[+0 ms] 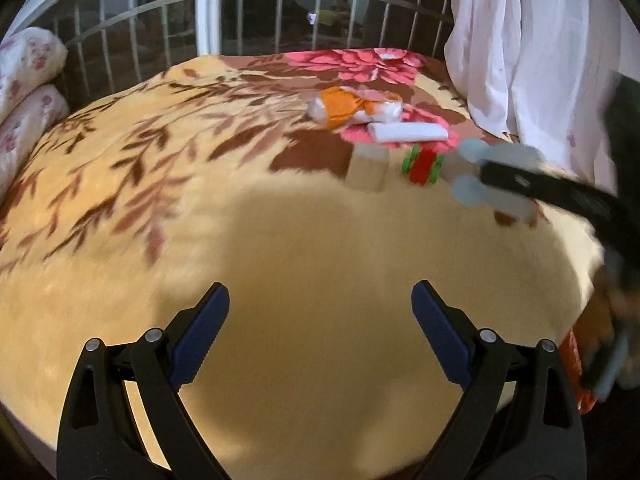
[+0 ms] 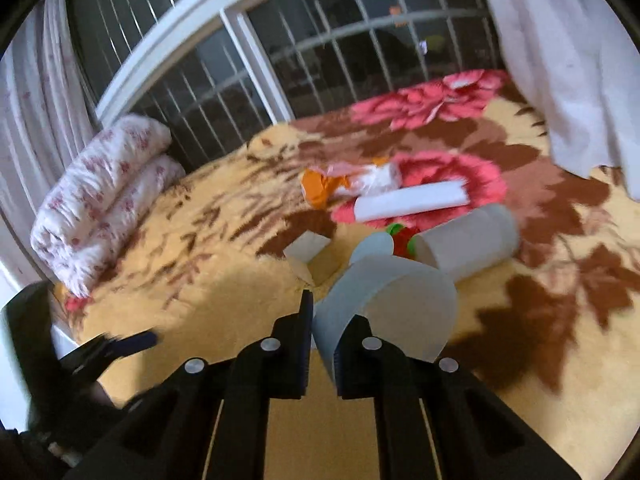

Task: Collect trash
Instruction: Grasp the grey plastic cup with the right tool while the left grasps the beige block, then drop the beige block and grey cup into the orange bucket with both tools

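Note:
Trash lies on a floral blanket (image 1: 280,240). My right gripper (image 2: 322,320) is shut on the rim of a grey paper cup (image 2: 392,304) and holds it above the blanket; the cup also shows blurred in the left wrist view (image 1: 480,172). A second paper cup (image 2: 468,240) lies on its side just beyond. An orange-and-white wrapper (image 1: 352,108) (image 2: 348,184), a white paper roll (image 1: 408,132) (image 2: 412,200), a small folded card piece (image 1: 368,168) (image 2: 308,246) and a red-and-green toy (image 1: 424,164) (image 2: 402,236) lie nearby. My left gripper (image 1: 320,312) is open and empty over bare blanket.
Folded floral pillows (image 2: 104,196) (image 1: 28,92) lie at the left by the barred window (image 1: 280,12). A white curtain (image 1: 532,48) (image 2: 568,60) hangs at the right. An orange packet (image 1: 576,368) sits at the blanket's right edge.

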A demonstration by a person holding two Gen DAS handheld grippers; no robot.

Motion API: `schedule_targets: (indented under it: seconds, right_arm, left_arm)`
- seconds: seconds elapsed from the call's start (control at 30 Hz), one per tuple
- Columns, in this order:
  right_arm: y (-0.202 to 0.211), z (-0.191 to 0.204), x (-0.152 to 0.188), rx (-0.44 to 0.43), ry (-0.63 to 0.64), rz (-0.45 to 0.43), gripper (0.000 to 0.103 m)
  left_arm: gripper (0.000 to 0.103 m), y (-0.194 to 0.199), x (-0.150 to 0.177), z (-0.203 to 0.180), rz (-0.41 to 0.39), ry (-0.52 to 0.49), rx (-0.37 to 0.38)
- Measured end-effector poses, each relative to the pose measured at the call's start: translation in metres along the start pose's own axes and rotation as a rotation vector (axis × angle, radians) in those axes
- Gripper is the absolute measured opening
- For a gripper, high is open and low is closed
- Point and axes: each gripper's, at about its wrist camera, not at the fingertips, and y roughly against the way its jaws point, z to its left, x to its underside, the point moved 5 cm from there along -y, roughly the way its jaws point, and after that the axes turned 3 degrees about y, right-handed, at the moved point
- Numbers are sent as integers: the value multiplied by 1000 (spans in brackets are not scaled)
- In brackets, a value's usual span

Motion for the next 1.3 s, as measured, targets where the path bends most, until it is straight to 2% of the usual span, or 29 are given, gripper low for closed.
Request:
schedule_targets:
  seconds: [0.1,0.2,0.37,0.4,0.43,0.47,0.5,0.57,0.67,0.77,0.9,1.07,1.2,1.3]
  right_arm:
    - [28,-5,7,11,-19,-50,9]
    - [53,-8,17,28,-24,-90,9]
    - [79,-10,37,21,-48,-107,9]
    - [82,-10,42,23,-49,-109,9]
    - [84,-11,44,24,-51,-110,9]
    - [85,-11,48,27,-56,-112,9]
    - [86,-12,51,25,-64,-114,9]
    - [87,-14,57,22,-81,-114,9]
    - [85,-14,64,32,-91,-110,9]
    - [87,-8,70,33,-86,-107,9]
    - [93,4,79,29,-72,-96,9]
    - [99,32,102,-6,-43,-58,9]
    - [99,63,135,-52,1,15,9]
    - [97,82,163,-63,43,77,9]
  left_arm:
    - [90,-18,-24,-17,4,-17,17]
    - [90,-42,-49,-34,4,-58,-10]
    - [90,-93,-76,-41,59,-86,-56]
    - [87,-99,-79,-41,69,-84,-46]
    - [78,-109,-83,-42,82,-78,-27]
    - [45,-118,-85,-43,104,-84,-14]
    - [36,-130,-85,-45,147,-99,-12]
    - [35,-143,-85,-47,159,-116,-36]
    - [35,-136,-82,-50,131,-134,-55]
    - [35,-119,-79,-44,88,-106,-76]
    - [35,-83,-65,-38,55,-81,-31]
    - [35,-17,-17,-25,34,-73,6]
    - [35,37,35,-11,27,-102,6]
    - [35,61,72,-3,49,-99,-2]
